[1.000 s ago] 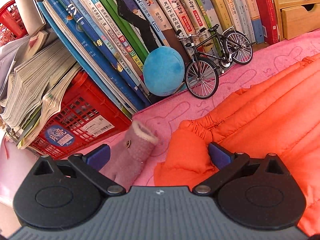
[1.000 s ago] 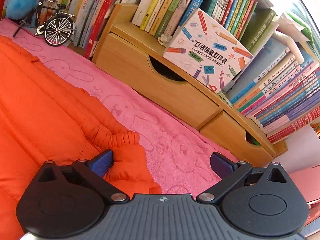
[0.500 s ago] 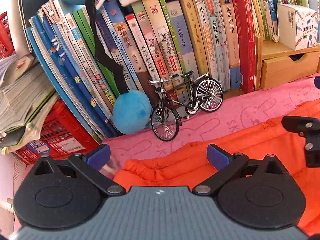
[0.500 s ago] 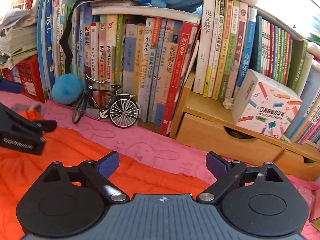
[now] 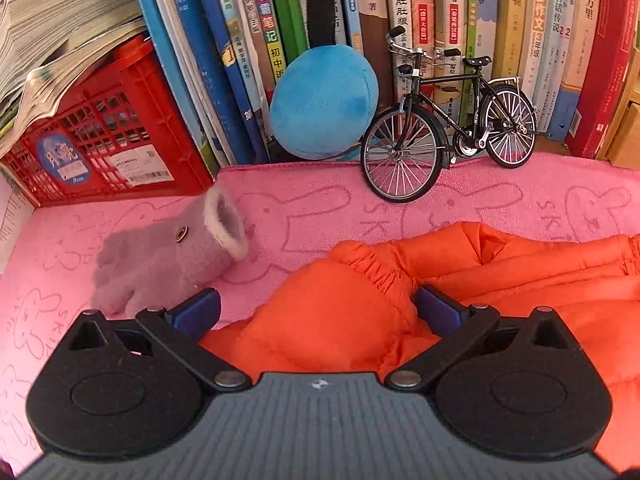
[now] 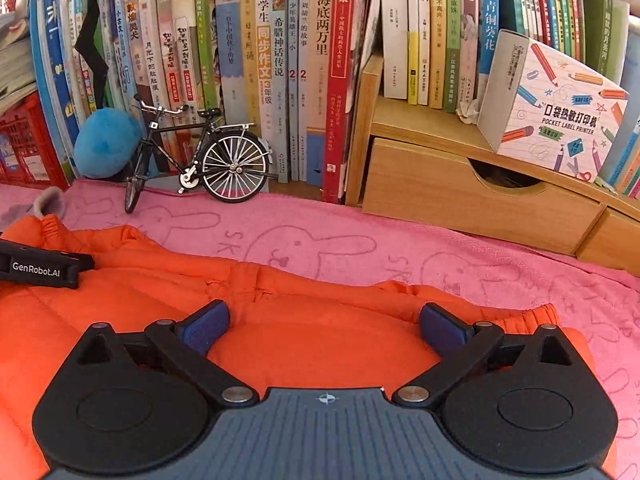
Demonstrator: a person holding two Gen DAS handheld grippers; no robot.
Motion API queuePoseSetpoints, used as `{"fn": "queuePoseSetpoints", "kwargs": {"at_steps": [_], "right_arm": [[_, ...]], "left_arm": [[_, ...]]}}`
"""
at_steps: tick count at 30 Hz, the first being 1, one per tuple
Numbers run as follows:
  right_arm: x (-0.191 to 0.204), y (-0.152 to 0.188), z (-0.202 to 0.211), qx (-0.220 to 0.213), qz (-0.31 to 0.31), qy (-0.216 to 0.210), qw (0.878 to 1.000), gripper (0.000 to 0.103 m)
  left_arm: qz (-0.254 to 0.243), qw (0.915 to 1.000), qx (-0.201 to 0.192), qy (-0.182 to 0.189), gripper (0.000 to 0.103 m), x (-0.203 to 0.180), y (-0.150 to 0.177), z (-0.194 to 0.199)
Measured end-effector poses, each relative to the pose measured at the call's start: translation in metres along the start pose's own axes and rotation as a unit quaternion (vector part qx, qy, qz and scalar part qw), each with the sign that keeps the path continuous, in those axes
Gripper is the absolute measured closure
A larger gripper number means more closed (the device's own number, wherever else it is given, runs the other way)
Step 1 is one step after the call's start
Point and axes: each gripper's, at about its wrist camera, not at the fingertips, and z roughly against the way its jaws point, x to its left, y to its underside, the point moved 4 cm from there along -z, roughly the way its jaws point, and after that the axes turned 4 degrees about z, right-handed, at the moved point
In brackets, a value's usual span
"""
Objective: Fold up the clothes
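Left gripper (image 5: 316, 312): jaws apart, blue pads (image 5: 198, 312) to either side of a puffed cuff end of the orange jacket (image 5: 500, 276). The right pad touches the fabric; the left pad stands on the pink towel (image 5: 320, 204) just beside the cuff. No clamping is visible.

Right gripper (image 6: 325, 326): jaws apart, blue pads (image 6: 206, 326) spread wide over a padded panel of the jacket (image 6: 160, 292). Whether the pads press into the fabric cannot be told. In the right wrist view, the black left gripper body (image 6: 40, 266) lies over the jacket at the far left.

Jacket: lies on the towel, spanning from the left gripper to past the right gripper. Material is smooth, quilted and puffy, with stitched channels and gathered elastic hems. Colour is bright orange. The surface is creased and bunched along the far edge.

Left to right behind the jacket:
- Red plastic crate (image 5: 104, 136), lattice walls, paper stacked on top.
- Lilac fuzzy glove (image 5: 168, 256), pale cuff, lying on the towel just beside the left pad.
- Blue plush ball (image 5: 324, 108), against the books (image 5: 520, 32).
- Black metal model bicycle (image 5: 448, 124), spoked wheels, upright at the towel's far edge.
- Wooden drawer unit (image 6: 472, 196), with a printed box (image 6: 556, 108) on top.

The towel is terry, printed with rabbit outlines.
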Motion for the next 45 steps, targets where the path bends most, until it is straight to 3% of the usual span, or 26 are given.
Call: {"fn": "queuePoseSetpoints", "kwargs": {"at_steps": [8,13,17,27,32,35,39,41,45], "right_arm": [[-0.043,0.018,-0.007,0.006,-0.002,0.067,0.998,0.001],[-0.098,0.039,-0.018,0.053,-0.083,0.085,0.992,0.001],[-0.091,0.039,-0.024,0.052,-0.059,0.094,0.992,0.001],[-0.097,0.040,-0.029,0.050,-0.092,0.075,0.992,0.001],[-0.103,0.041,-0.031,0.054,-0.112,0.061,0.990,0.001],[-0.109,0.041,-0.033,0.069,-0.137,0.041,0.987,0.000],[-0.112,0.026,-0.035,0.122,-0.137,0.038,0.982,0.000],[-0.107,0.015,-0.026,0.133,-0.124,0.049,0.982,0.003],[-0.086,0.001,0.023,0.067,-0.086,0.032,0.994,0.006]], "left_arm": [[-0.008,0.9999,-0.007,0.008,0.000,0.004,0.001,-0.006],[-0.005,0.9999,-0.003,0.008,0.000,0.001,-0.001,-0.005],[-0.001,1.0000,-0.004,0.007,0.000,-0.001,-0.001,-0.004],[0.020,0.9995,0.000,0.025,0.000,0.006,-0.001,-0.006],[0.059,0.9961,0.015,0.064,0.000,0.017,-0.003,-0.013],[0.058,0.9950,0.032,0.075,0.000,0.020,-0.009,-0.015],[0.066,0.9915,0.090,0.067,0.000,0.027,-0.026,-0.010],[0.063,0.9946,0.074,0.038,0.000,0.032,-0.032,0.012],[0.044,0.9987,0.018,0.017,0.000,0.038,-0.024,0.068]]}}
